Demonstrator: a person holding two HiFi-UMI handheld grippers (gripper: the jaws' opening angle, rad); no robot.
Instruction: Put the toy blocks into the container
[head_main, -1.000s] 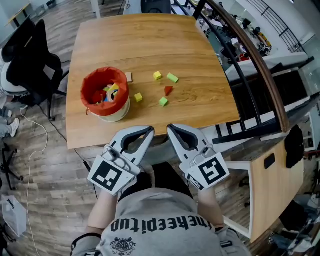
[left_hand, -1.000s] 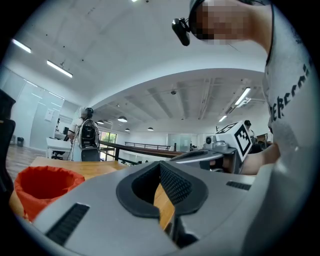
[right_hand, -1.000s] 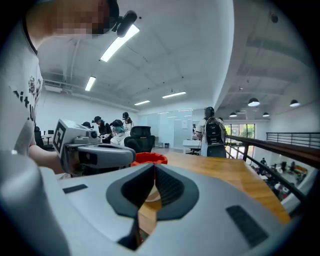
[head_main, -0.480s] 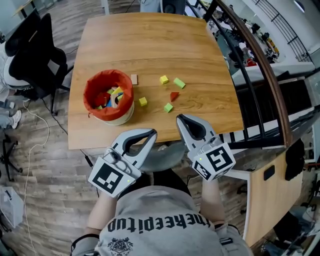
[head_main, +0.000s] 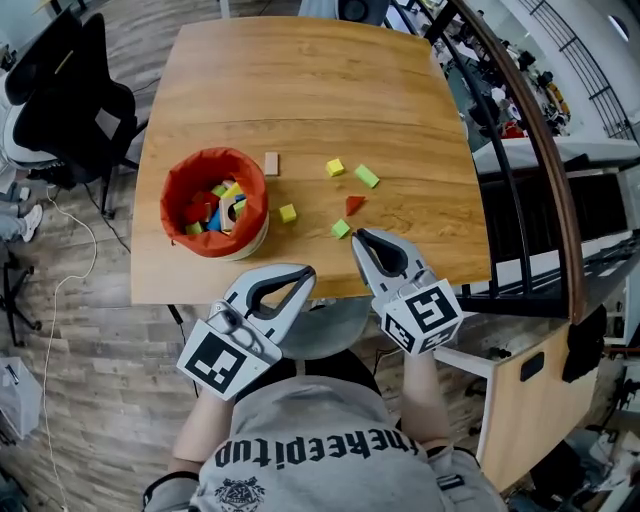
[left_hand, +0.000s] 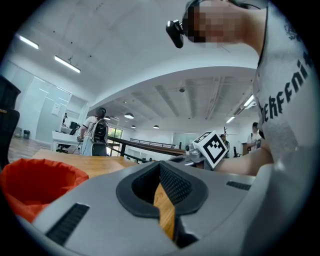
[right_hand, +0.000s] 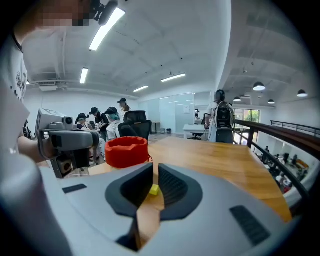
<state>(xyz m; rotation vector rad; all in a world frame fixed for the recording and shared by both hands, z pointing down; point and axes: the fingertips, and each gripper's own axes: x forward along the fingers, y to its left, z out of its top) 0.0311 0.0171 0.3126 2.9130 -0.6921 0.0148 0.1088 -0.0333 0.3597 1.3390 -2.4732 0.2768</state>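
Note:
A red fabric container (head_main: 215, 200) holding several coloured blocks stands on the left of the wooden table (head_main: 300, 90). Loose on the table lie a tan block (head_main: 271, 163), two yellow blocks (head_main: 335, 167) (head_main: 288, 212), two green blocks (head_main: 367, 176) (head_main: 341, 229) and a red triangle (head_main: 354, 204). My right gripper (head_main: 358, 238) is shut and empty, its tips at the table's near edge just right of the nearer green block. In the right gripper view a yellow block (right_hand: 154, 190) shows past the right gripper (right_hand: 155, 167). My left gripper (head_main: 306, 271) is shut and empty, just short of the table's near edge.
A black office chair (head_main: 70, 100) stands left of the table. A dark metal railing (head_main: 520, 150) runs along the right side. Below the table's near edge is a grey seat (head_main: 325, 325). Other people and desks show far off in both gripper views.
Both grippers have moved forward toward the table. The right one went farther and lower, from in front of the table's edge to over it near the green block.

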